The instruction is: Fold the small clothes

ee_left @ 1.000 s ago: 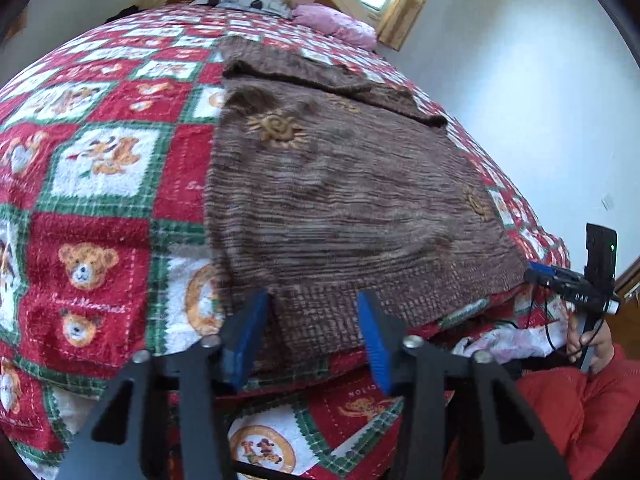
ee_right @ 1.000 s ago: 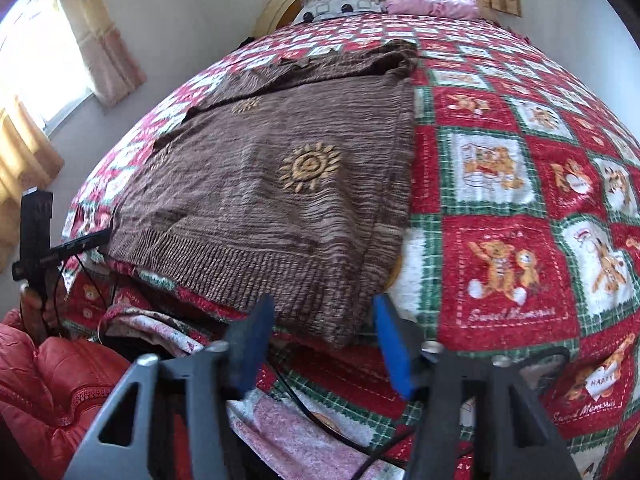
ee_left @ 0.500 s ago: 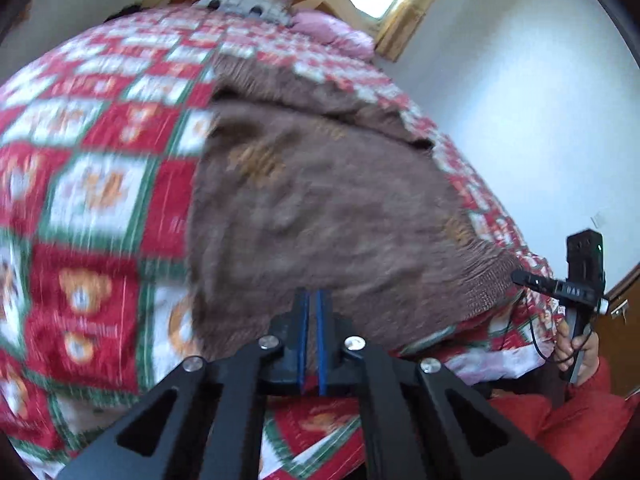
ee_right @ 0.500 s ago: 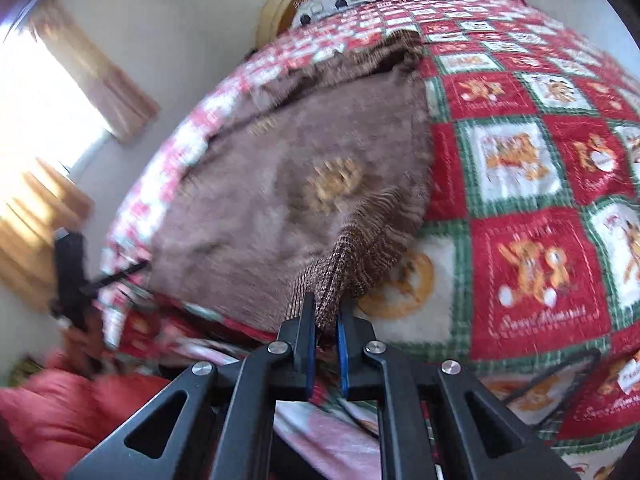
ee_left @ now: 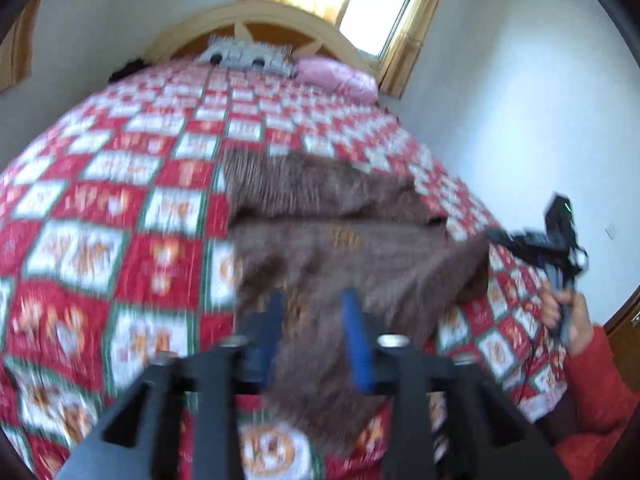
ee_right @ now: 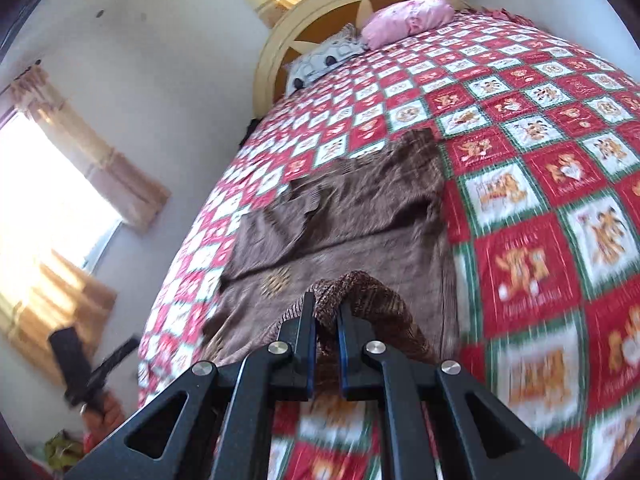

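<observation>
My right gripper [ee_right: 325, 320] pinched the sweater [ee_right: 360, 216] hem, lifted off the bed [ee_right: 540, 184]. Left gripper [ee_left: 316, 336] was opening, pointing down over the sweater's near edge, fabric between the jaws, pads clear. Quilt red-checked; pillows [ee_right: 408, 20] at the headboard [ee_right: 280, 40]; white walls, windows.

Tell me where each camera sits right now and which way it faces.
Left wrist: on the left tool, aimed down the bed at the brown sweater and headboard; jaws opening, sweater between them; the right tool and hand show at right.
Right wrist: on the right tool, shut on the sweater's hem, facing the headboard; the left tool shows at lower left.
Both share the sweater, quilt, pillows, and headboard.
</observation>
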The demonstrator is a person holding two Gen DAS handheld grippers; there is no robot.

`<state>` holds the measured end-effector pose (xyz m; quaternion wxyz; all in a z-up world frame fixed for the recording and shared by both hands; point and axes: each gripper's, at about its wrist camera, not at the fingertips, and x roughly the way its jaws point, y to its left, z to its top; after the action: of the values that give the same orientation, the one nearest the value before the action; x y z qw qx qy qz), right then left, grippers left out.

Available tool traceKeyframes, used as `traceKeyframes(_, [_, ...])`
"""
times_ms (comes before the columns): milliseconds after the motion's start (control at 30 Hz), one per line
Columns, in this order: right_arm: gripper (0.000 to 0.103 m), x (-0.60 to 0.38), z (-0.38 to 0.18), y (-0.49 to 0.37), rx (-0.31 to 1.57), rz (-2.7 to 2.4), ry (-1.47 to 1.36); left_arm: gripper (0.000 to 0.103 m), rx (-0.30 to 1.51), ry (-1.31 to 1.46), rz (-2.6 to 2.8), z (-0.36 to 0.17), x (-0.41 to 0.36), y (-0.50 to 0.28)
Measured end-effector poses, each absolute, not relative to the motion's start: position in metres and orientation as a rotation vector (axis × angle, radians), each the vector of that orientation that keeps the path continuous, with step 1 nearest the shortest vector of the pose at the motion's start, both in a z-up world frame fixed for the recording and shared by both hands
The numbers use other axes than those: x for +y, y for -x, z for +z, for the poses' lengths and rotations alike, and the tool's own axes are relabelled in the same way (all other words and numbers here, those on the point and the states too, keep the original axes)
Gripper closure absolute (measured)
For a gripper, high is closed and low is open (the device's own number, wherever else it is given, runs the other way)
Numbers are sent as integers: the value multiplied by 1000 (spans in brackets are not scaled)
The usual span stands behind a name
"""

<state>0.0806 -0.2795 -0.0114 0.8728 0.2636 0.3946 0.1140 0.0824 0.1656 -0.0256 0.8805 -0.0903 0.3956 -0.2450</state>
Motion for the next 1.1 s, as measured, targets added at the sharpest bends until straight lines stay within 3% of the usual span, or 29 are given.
traceKeyframes(33, [95, -278, -21, -89, 845, 222, -544, 48, 860, 198, -511, -39, 168, -76])
traceKeyframes(267, [95, -268, -53, -91, 896, 216, -518, 48, 1106, 339, -590, -103, 150, -52])
traceKeyframes(433, [95, -263, -47, -72, 869, 215, -487, 51, 1110, 324, -554, -114, 129, -46])
traceKeyframes(500, [95, -264, -44, -61, 856, 215, -481, 69, 1114, 332, -522, -114, 132, -45])
traceKeyframes(533, [95, -264, -44, -58, 852, 214, -482, 98, 1126, 332, -496, -115, 136, -45])
traceKeyframes(667, [95, -267, -47, -43, 838, 218, -508, 99, 1165, 479, -490, -127, 159, -48])
traceKeyframes(833, [95, -271, -49, -29, 835, 216, -512, 99, 1137, 410, -494, -113, 148, -44])
traceKeyframes(1100, [95, -287, -22, -52, 801, 262, -599, 99, 978, 459, -566, -38, 145, -93])
